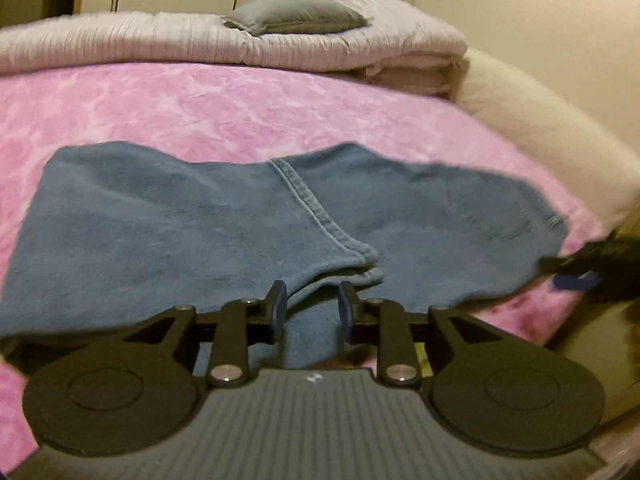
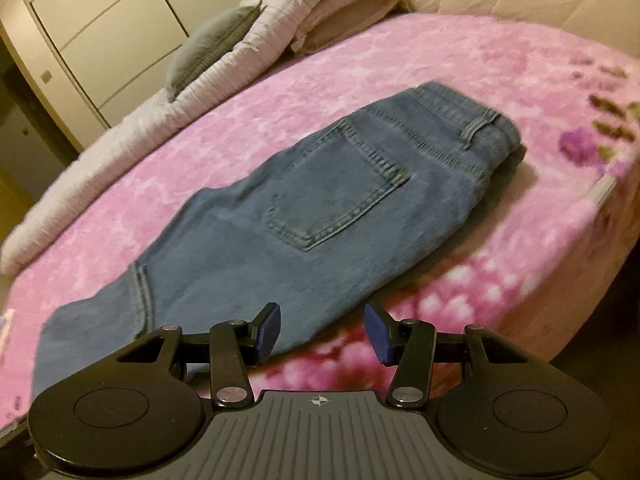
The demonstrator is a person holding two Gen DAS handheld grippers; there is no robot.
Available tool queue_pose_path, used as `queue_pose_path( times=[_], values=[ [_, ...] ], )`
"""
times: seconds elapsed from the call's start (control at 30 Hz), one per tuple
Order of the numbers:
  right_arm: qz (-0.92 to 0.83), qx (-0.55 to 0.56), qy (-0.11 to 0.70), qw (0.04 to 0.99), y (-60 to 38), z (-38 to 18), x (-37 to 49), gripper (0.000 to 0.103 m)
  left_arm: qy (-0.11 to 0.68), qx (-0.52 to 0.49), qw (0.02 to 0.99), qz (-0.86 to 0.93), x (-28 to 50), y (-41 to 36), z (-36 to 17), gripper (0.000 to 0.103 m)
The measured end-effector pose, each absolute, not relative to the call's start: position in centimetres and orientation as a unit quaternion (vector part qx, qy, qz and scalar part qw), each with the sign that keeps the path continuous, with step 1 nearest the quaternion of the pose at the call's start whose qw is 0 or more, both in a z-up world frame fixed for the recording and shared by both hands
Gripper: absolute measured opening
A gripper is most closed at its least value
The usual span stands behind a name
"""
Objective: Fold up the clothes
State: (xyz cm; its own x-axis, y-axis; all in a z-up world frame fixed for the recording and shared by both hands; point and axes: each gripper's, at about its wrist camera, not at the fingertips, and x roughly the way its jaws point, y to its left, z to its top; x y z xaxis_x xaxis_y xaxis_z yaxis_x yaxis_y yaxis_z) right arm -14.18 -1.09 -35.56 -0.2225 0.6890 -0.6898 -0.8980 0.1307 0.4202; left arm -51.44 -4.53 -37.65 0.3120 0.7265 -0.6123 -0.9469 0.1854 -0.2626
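Observation:
Blue jeans (image 1: pixel 200 220) lie folded lengthwise on the pink blanket (image 1: pixel 200 104). In the left wrist view my left gripper (image 1: pixel 312 308) is open, with its fingers on either side of a denim fold near the leg hem (image 1: pixel 360 264). In the right wrist view the jeans (image 2: pixel 320 208) show a back pocket (image 2: pixel 340 184) and waistband (image 2: pixel 472 120) at the far end. My right gripper (image 2: pixel 322 332) is open at the near edge of the jeans, holding nothing. The right gripper also shows at the right edge of the left wrist view (image 1: pixel 580 276).
A folded pale quilt (image 1: pixel 240 44) with a grey pillow (image 1: pixel 296 14) lies at the back of the bed. A cream padded headboard (image 1: pixel 540 120) runs along the right. Wardrobe doors (image 2: pixel 100 20) stand beyond the bed. The bed edge (image 2: pixel 580 280) drops off at right.

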Motion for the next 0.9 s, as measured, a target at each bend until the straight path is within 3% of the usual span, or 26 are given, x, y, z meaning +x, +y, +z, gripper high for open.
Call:
queue_pose_path(
  times=[0.2,0.47,0.77,0.87,0.9],
  values=[
    [0.676,-0.04,0.512,0.529,-0.1,-36.1,-15.7,0.05,0.17,-0.307,0.705,0.616,-58.1,-6.3,-34.4,0.022],
    [0.644,0.049,0.661,0.383,2.9,-39.8,-20.6,0.05,0.157,-0.333,0.653,0.662,-63.0,-6.3,-35.0,0.021],
    [0.615,0.0,0.685,0.39,5.4,-41.3,-25.5,0.05,0.141,-0.354,0.651,0.657,-64.8,-5.7,-36.1,0.021],
    [0.603,-0.007,0.683,0.412,5.6,-42.1,-26.4,0.04,0.137,-0.364,0.649,0.654,-65.2,-5.6,-36.6,0.022],
    [0.599,-0.008,0.682,0.419,5.6,-42.2,-26.7,0.032,0.137,-0.364,0.649,0.654,-65.2,-5.6,-36.7,0.022]
  ],
)
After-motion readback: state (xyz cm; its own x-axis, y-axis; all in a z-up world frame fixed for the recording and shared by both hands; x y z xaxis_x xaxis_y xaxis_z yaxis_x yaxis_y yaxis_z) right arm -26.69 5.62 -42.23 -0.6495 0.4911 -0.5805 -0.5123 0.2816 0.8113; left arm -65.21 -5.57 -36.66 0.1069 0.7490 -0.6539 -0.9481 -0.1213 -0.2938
